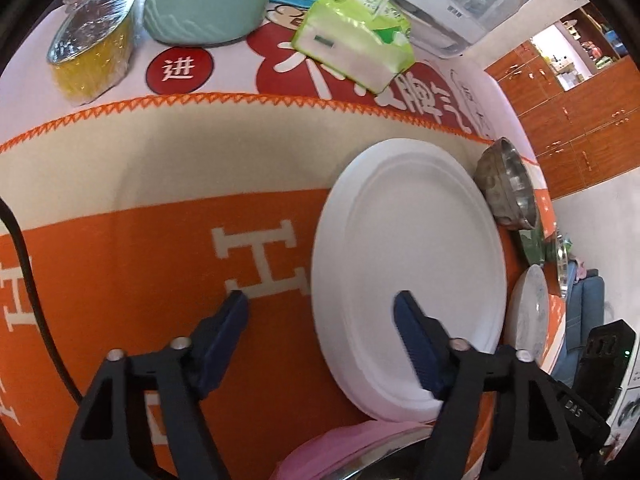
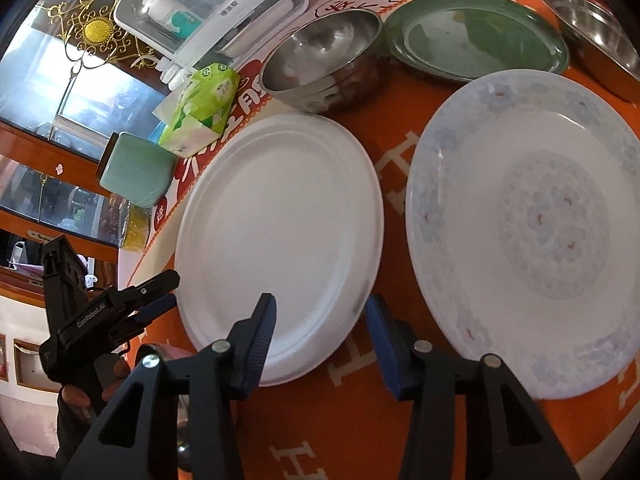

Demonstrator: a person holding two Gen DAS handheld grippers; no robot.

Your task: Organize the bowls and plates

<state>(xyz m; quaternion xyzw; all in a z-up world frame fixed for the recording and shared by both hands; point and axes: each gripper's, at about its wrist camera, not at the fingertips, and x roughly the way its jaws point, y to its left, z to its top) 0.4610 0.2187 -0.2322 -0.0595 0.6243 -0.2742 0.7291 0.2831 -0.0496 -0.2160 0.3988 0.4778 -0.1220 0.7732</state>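
We see nothing stacked yet: the plain white round plate [image 2: 280,236], blue-patterned white plate [image 2: 532,236], green plate [image 2: 476,36] and steel bowl [image 2: 324,60] lie separately on the orange cloth [image 2: 360,420]. Our left gripper [image 1: 320,304] and right gripper [image 2: 320,308] both gape wide and empty, straddling the white plate's rim.

Left gripper [image 1: 320,300] is pointing forward and down, jaws standing wide apart, nothing between blue fingertips [image 1: 236,308]. In right wrist view, left gripper [image 2: 160,296] is showing at left edge, fingers lying close to each other from that side, dark-sleeved hand [image 2: 86,394] wrapping around black handle below. Right gripper [image 2: 320,308] is also hanging low with jaws apart, blue pads [image 2: 266,316] facing each other, gripping nothing.
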